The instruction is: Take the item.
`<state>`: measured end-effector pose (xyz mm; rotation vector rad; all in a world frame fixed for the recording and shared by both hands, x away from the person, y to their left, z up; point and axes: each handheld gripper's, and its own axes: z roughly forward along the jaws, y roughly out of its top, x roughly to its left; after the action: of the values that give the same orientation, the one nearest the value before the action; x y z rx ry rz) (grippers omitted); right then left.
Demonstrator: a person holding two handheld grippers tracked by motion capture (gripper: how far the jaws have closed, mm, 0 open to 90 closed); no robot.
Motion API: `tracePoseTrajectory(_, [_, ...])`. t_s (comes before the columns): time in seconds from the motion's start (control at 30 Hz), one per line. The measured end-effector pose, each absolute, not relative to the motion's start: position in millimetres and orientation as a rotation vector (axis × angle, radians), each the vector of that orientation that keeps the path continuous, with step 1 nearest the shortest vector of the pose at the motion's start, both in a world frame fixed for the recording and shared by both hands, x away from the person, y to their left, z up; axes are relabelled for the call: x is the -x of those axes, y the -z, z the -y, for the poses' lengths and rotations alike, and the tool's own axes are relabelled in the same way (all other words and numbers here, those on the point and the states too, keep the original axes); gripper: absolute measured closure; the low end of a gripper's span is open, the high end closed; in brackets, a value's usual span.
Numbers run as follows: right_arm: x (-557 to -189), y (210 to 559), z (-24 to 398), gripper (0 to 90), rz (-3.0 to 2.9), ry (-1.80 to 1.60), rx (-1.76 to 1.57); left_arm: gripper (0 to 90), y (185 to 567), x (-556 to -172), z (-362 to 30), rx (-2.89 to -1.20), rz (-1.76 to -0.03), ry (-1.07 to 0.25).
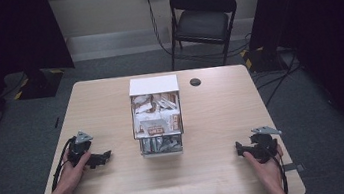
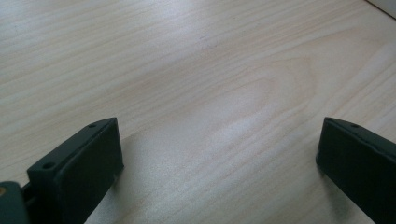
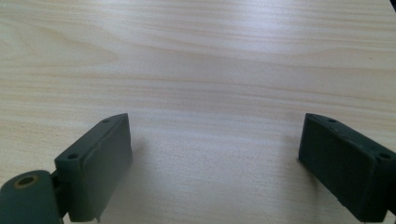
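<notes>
Both grippers, left gripper (image 1: pixel 103 158) and right gripper (image 1: pixel 240 149), rest with jaws spread and empty, flanking the packet-filled box (image 1: pixel 158 121) centred between them, about equally near.

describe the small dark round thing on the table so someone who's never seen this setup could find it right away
Start at the wooden table and find the white box of packets standing in its middle. Just right of the box's far end, near the table's far edge, lies a small dark round spot. It is flat, black and alone on bare wood, unlike the pale, crowded box.
</notes>
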<state>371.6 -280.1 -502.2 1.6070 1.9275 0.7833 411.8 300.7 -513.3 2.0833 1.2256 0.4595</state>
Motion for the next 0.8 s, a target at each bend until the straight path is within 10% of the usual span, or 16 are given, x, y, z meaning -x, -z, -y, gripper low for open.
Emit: tracePoseTrajectory(0.8, [-370, 493, 265, 23.1, -2.014, -0.789, -1.575, 0.0, 513, -412, -301, -2.083, -1.226, -0.460])
